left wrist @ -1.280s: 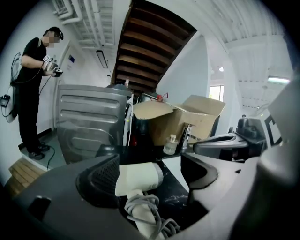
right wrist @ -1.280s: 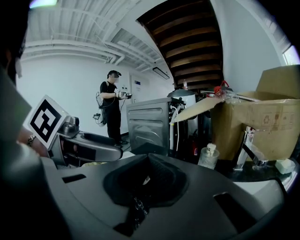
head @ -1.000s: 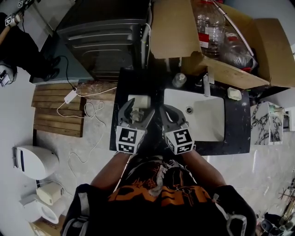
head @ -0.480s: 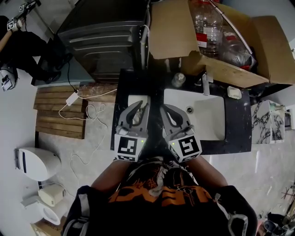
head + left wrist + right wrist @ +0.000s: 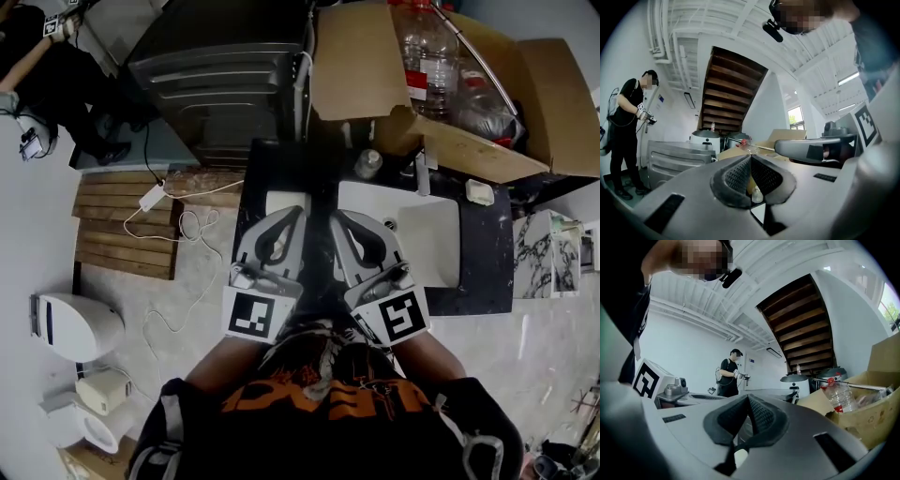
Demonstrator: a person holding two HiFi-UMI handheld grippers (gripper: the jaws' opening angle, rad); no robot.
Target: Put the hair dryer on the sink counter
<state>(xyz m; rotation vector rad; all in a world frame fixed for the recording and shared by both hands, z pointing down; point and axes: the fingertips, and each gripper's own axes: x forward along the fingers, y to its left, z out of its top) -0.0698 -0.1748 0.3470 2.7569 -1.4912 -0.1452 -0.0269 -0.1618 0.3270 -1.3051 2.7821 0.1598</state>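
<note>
White, seemingly the hair dryer (image 5: pixel 279 201) (probably light, slick; take its handle) is lying on the counter (image 5: pixel 480 246); left gripper (image 5: pixel 298 214) and right gripper (image 5: pixel 335 217) are hovering closed, empty.

No legible word, brand or number is present.

- The left marker cube (image 5: pixel 251 316), on the left tool (image 5: pixel 290 216), carries a black-and-white square code pattern, not characters.
- The right marker cube (image 5: pixel 403 317), on the right tool (image 5: pixel 339 217), carries a similar pattern.
- The red label (image 5: pixel 417 82) on the clear bottle (image 5: pixel 427 42) is too small to read.
- The orange shirt print (image 5: pixel 319 398) on the person is illegible.
- The small blue wall sign (image 5: pixel 661 99) in the left gripper view cannot be read.
</note>
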